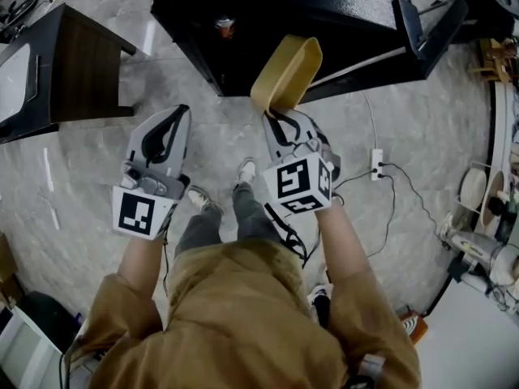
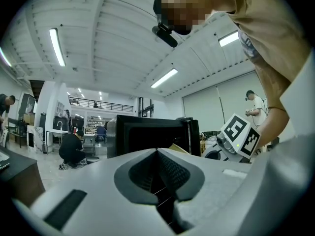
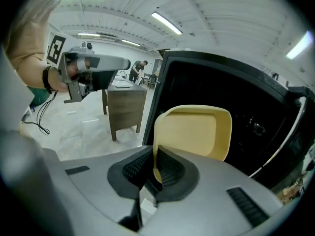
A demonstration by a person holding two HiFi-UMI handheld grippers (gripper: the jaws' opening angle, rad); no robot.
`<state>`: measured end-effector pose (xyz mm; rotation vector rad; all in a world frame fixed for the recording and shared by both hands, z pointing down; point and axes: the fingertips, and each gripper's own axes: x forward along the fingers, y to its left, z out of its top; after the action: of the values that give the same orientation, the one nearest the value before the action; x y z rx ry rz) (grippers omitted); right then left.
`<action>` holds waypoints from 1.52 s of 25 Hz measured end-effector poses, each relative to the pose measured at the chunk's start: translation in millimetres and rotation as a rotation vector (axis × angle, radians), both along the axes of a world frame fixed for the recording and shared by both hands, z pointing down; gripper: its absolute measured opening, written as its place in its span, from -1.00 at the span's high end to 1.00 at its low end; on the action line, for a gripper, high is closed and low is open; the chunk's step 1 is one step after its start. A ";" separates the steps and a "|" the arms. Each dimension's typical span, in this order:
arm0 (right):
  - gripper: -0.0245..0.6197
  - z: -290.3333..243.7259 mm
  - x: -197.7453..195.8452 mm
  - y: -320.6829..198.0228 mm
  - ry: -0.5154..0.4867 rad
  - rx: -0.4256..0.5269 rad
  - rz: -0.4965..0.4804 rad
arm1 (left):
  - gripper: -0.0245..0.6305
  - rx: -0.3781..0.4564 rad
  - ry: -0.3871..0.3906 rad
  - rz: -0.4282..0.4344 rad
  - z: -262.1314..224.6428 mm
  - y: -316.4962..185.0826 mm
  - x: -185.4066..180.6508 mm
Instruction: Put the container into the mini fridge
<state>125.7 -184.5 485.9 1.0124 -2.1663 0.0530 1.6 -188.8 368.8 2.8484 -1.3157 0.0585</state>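
Note:
A yellow rectangular container (image 1: 285, 73) hangs by its rim from my right gripper (image 1: 271, 113), which is shut on it. In the right gripper view the container (image 3: 193, 130) stands on edge just in front of the dark mouth of the black mini fridge (image 3: 231, 102). The fridge (image 1: 268, 23) sits on the floor ahead of me with its door (image 1: 430, 24) swung out to the right. My left gripper (image 1: 175, 117) is held level beside the right one, shut with nothing in it. In the left gripper view the left gripper (image 2: 156, 157) points at the fridge (image 2: 152, 134).
A dark wooden cabinet (image 1: 61, 67) stands on the floor at the left of the fridge. A white power strip (image 1: 376, 162) with cables lies on the floor at the right. A person (image 2: 71, 149) crouches far off to the left.

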 end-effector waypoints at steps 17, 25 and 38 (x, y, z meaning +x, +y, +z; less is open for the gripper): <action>0.90 52.4 0.8 -37.6 0.053 -0.010 -0.035 | 0.93 0.008 0.027 0.018 37.8 -18.9 8.8; 0.90 68.4 3.7 -52.1 0.096 -0.008 -0.046 | 0.93 0.011 0.014 0.015 58.9 -27.3 5.6; 0.90 84.3 -6.5 -84.4 0.159 -0.010 -0.104 | 0.93 0.019 0.014 0.021 76.1 -44.9 11.1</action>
<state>119.2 -268.9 570.2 0.8666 -2.0676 -0.0634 12.7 -233.7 444.9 2.8735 -1.2909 0.0258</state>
